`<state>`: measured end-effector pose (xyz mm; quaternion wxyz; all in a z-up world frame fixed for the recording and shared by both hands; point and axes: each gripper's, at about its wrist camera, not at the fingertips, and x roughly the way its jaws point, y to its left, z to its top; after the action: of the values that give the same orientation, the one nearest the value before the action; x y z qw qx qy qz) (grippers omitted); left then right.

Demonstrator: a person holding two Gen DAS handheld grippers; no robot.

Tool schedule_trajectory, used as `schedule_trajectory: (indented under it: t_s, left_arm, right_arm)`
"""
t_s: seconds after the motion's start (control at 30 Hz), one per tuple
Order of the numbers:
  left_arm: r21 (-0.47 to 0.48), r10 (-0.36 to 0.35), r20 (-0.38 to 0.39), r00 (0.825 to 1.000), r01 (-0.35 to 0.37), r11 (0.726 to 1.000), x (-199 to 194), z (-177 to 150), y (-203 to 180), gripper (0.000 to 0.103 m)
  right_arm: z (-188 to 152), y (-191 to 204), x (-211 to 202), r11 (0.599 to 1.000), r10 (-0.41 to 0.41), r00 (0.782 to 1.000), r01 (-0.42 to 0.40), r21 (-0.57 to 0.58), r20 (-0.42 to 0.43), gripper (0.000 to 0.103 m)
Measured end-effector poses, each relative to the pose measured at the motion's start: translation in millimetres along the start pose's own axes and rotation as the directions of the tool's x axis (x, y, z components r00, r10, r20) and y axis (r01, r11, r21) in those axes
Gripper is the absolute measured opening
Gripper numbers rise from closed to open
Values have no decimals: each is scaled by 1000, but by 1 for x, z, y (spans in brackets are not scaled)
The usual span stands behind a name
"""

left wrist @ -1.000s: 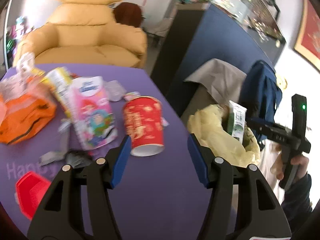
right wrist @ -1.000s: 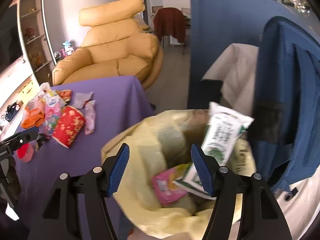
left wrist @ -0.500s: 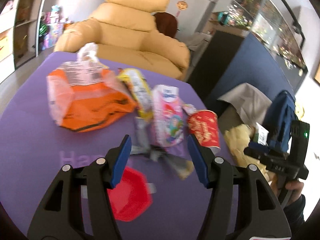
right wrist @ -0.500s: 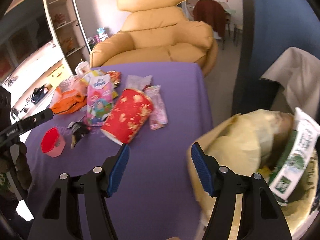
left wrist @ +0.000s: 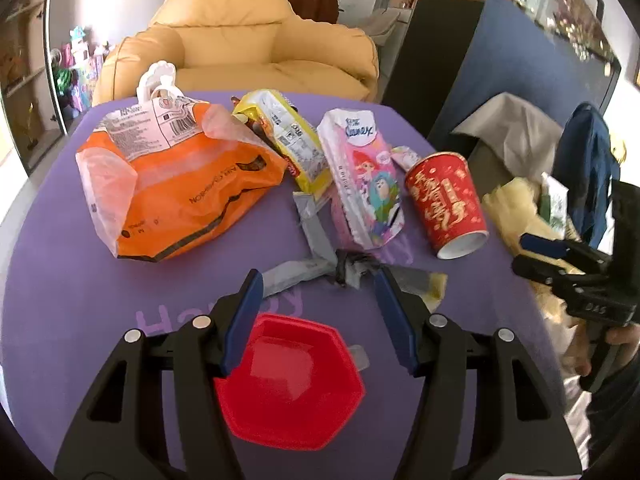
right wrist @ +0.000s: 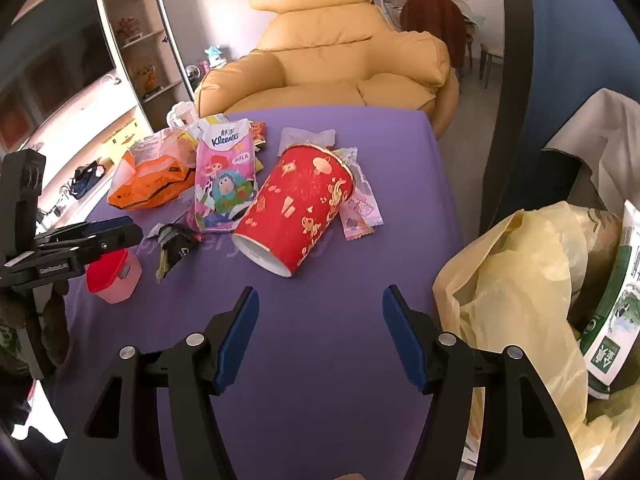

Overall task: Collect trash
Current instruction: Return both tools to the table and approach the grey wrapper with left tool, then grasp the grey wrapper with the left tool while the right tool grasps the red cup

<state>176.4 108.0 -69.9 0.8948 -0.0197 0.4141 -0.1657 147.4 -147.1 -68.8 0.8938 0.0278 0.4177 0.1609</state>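
A: Starting nearest: the left hand-held gripper (left wrist: 316,300) hangs with its jaws apart and nothing between the pads, just above one red hexagonal tub (left wrist: 288,384) near the worktop's (right wrist: 320,360) front edge. Can you see inside it?

B: It looks hollow, its mouth turned up; whether anything lies in it I cannot tell. The right hand-held gripper (right wrist: 320,320) is wide open too, gripping nothing, over bare purple worktop close to the right-hand edge.

A: Just past that edge?

B: One yellow bin bag (right wrist: 516,280), mouth open, with a green-and-white packet (right wrist: 612,320) standing out of it. What lies deeper is hidden.

A: Further in, a tangle of grey crumpled wrappers (left wrist: 320,256); I cannot count them. Then one red paper cup (right wrist: 300,212) on its side, its open end towards the front edge, nothing visible in it.

B: Under the cup's base lies one pale pink wrapper (right wrist: 360,208). Beside the cup, one pink tissue pack (left wrist: 364,176), flat.

A: Then one yellow snack packet (left wrist: 288,136) and one orange plastic bag (left wrist: 172,184), slumped, towards the far left corner. Its contents I cannot make out.

B: Beyond the far edge, one yellow armchair (right wrist: 340,56).
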Motion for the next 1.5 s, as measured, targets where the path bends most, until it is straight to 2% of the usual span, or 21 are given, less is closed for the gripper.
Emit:
schedule_trajectory:
  t_s: [0.1, 0.17, 0.3, 0.43, 0.53, 0.6, 0.67, 0.77, 1.07, 1.3, 1.5]
  left_arm:
    - [34, 53, 1, 999, -53, 998, 6, -1, 0, 55]
    - [27, 57, -7, 998, -57, 998, 10, 1, 2, 55]
    - [8, -36, -24, 999, 37, 999, 8, 13, -1, 55]
    - [4, -76, -1, 997, 76, 997, 4, 14, -22, 55]
    - [-68, -191, 32, 981, 192, 979, 5, 7, -35, 55]
    - [-97, -223, 27, 974, 225, 970, 14, 0, -42, 55]
    - [-105, -210, 4, 978, 209, 972, 22, -4, -43, 53]
    - [-64, -124, 34, 992, 126, 990, 22, -4, -43, 52]
    - [-157, 37, 85, 996, -24, 987, 25, 5, -10, 52]
    - [-233, 125, 128, 984, -93, 968, 18, 6, 11, 52]
    - [-260, 131, 145, 981, -90, 961, 10, 3, 25, 53]
  right_arm:
    - [-2, -1, 5, 1000, 13, 1000, -13, 13, -9, 61]
    - [-3, -2, 9, 1000, 22, 1000, -21, 18, -22, 61]
    - [-4, 2, 11, 1000, 20, 1000, -20, 7, -22, 61]
    - [-7, 1, 15, 999, 27, 1000, -26, 24, -14, 61]
    - [-9, -2, 18, 999, 26, 1000, -26, 44, -12, 61]
    - [-10, -4, 18, 998, 26, 1000, -26, 50, -14, 61]
    - [-12, -5, 17, 999, 22, 1000, -21, 50, -10, 61]
    - [-13, -7, 17, 998, 19, 1000, -18, 55, -4, 61]
    - [-16, -5, 20, 999, 14, 1000, -14, 49, -2, 61]
    - [-10, -3, 9, 998, -2, 999, -1, 57, 54, 61]
    - [11, -1, 15, 993, 48, 996, -56, 104, 81, 61]
